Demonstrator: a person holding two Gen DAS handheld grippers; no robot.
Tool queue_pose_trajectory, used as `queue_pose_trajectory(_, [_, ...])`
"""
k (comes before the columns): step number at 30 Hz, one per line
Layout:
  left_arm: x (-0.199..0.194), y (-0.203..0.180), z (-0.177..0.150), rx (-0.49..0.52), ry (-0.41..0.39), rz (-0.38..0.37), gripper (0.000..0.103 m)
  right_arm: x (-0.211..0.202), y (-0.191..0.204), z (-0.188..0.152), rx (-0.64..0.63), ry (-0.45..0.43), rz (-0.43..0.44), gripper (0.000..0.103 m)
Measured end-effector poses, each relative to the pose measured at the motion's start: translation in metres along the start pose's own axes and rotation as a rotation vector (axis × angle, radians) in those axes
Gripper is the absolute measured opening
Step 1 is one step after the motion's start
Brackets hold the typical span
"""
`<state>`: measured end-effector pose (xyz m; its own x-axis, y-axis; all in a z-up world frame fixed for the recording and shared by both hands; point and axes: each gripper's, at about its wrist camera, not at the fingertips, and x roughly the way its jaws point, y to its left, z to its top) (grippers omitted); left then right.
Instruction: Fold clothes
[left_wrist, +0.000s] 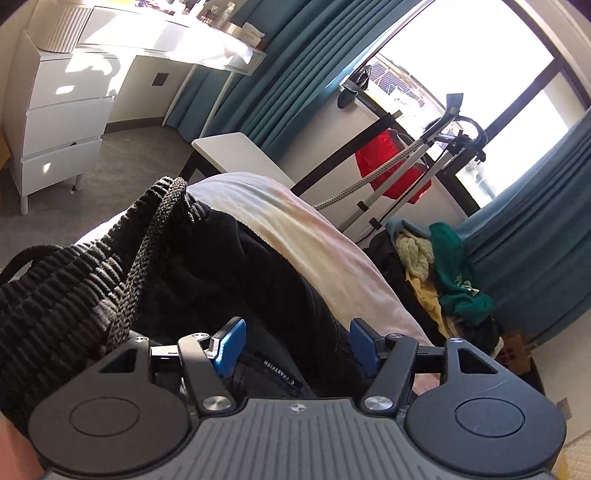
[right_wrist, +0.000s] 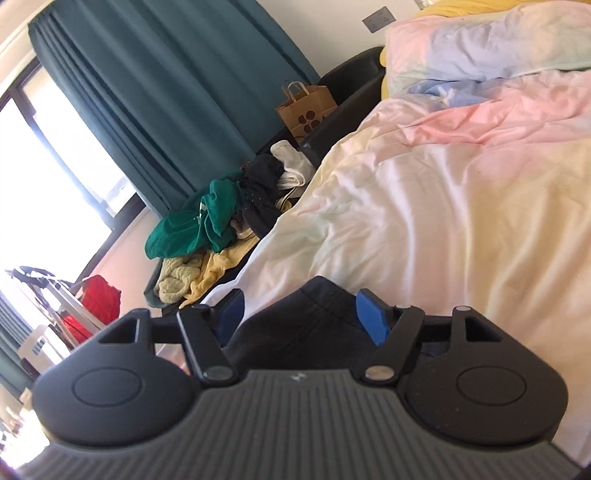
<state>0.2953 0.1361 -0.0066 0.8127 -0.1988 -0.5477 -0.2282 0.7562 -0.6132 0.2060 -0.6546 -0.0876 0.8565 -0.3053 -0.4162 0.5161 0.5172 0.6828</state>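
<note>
A black garment (left_wrist: 207, 266) with a ribbed waistband (left_wrist: 55, 280) and a braided drawstring (left_wrist: 147, 251) lies on the pastel duvet (left_wrist: 295, 229). My left gripper (left_wrist: 295, 345) is open, its blue pads (left_wrist: 232, 343) wide apart with the black cloth lying between them. My right gripper (right_wrist: 301, 317) is open too, blue pads (right_wrist: 373, 317) apart, with a dark seamed edge of the garment (right_wrist: 310, 314) between them, low over the bed (right_wrist: 443, 206).
A pile of green, yellow and dark clothes (right_wrist: 221, 221) lies beside the bed, also in the left wrist view (left_wrist: 443, 266). A paper bag (right_wrist: 306, 107), teal curtains (left_wrist: 295, 74), a garment steamer with red cloth (left_wrist: 391, 166), a white side table (left_wrist: 240, 151) and drawers (left_wrist: 59, 122) surround it.
</note>
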Motion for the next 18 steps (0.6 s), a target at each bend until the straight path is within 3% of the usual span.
queue_pose_trajectory(2, [-0.026,0.012,-0.021,-0.037,0.001,-0.022,0.081,-0.022,-0.031,0.003,0.090,0.023,0.010,0.071])
queue_pose_trajectory(6, [-0.063,0.046,-0.063,-0.138,0.034,-0.029,0.081,-0.039,-0.080,-0.019,0.263,0.144,0.055,0.070])
queue_pose_trajectory(8, [-0.067,0.060,-0.078,-0.187,0.050,-0.022,0.081,-0.040,-0.090,-0.029,0.286,0.193,0.079,0.070])
queue_pose_trajectory(12, [-0.050,0.081,-0.090,-0.299,0.082,0.024,0.080,-0.030,-0.090,-0.037,0.277,0.196,0.096,0.067])
queue_pose_trajectory(14, [-0.036,0.088,-0.090,-0.354,0.072,0.037,0.079,-0.017,-0.087,-0.038,0.278,0.200,0.093,0.067])
queue_pose_trajectory(17, [-0.020,0.087,-0.081,-0.393,0.008,0.055,0.077,0.004,-0.083,-0.038,0.293,0.220,0.093,0.058])
queue_pose_trajectory(18, [-0.016,0.087,-0.077,-0.398,-0.014,0.063,0.068,0.007,-0.080,-0.037,0.292,0.213,0.092,0.058])
